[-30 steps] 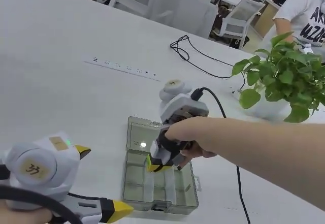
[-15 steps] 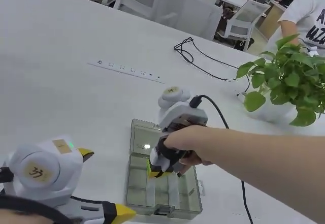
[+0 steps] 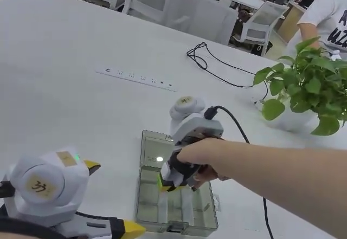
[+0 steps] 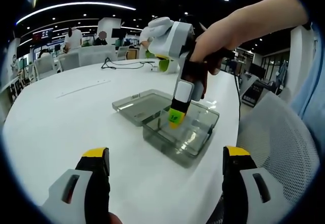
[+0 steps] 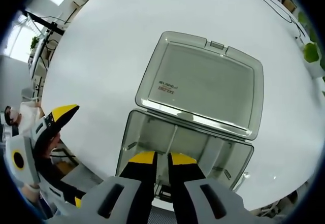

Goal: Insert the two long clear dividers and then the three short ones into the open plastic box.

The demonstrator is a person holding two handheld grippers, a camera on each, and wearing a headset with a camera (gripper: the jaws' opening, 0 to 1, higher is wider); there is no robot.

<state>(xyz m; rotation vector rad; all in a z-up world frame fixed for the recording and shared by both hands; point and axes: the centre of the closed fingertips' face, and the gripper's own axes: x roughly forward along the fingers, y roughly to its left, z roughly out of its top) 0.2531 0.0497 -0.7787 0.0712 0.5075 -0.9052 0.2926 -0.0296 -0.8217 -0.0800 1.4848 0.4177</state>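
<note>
Box [image 3: 149, 204] long axis left-right, lid [image 3: 153, 149] hinged back; right tongs [image 3: 170, 185] pointing down.

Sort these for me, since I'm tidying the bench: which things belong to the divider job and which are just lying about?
Job: open smoky clear plastic box; clear dividers standing in it; right gripper dipping into the box; open left gripper.
Lying about: white power strip; coiled black cable; leafy green potted plant.

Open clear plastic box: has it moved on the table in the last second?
No. The open clear plastic box keeps its offset from the white power strip; the camera shifted.
</note>
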